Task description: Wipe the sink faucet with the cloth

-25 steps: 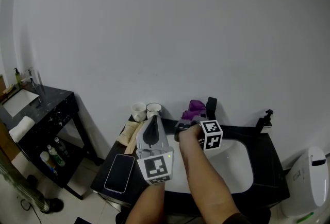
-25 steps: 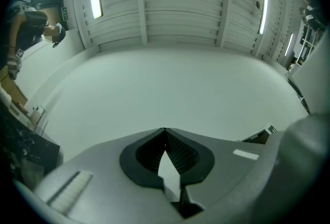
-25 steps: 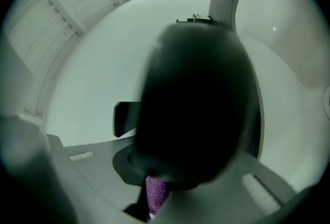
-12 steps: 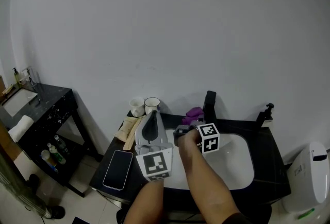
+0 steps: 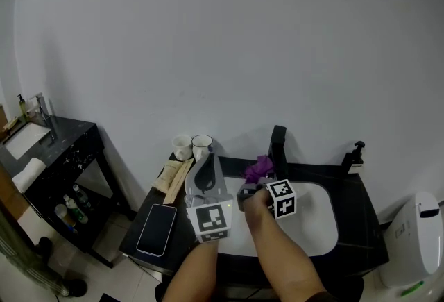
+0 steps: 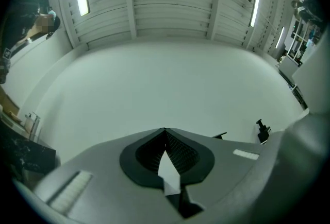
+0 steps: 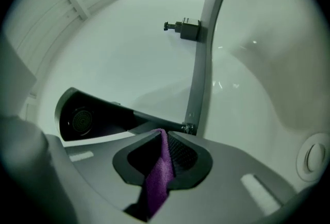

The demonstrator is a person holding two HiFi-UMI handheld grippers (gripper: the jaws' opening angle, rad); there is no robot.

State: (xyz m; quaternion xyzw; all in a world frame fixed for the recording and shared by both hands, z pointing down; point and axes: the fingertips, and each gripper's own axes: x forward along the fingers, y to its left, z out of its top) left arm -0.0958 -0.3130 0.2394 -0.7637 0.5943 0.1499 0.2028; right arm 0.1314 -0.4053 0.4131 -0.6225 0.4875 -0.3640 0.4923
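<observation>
The black faucet (image 5: 277,144) stands at the back rim of the white sink (image 5: 320,223). My right gripper (image 5: 254,180) is shut on a purple cloth (image 5: 258,168), held just left of and in front of the faucet's column. In the right gripper view the cloth (image 7: 159,172) hangs pinched between the pads, and the faucet's black spout (image 7: 92,117) lies right beyond the right gripper's tips (image 7: 164,133). My left gripper (image 5: 206,162) is shut on nothing and hovers over the counter's left part. In the left gripper view that gripper (image 6: 164,131) points at the bare wall.
A phone (image 5: 156,229) lies on the black counter (image 5: 361,203) at the front left, with two white cups (image 5: 192,146) and wooden sticks (image 5: 175,179) behind it. A soap pump (image 5: 354,155) stands at the back right. A dark side table (image 5: 66,148) is at the left, a white bin (image 5: 415,238) at the right.
My right gripper has drawn the purple cloth down and toward me, from beside the faucet's top to lower in front of it. The left gripper has barely moved.
</observation>
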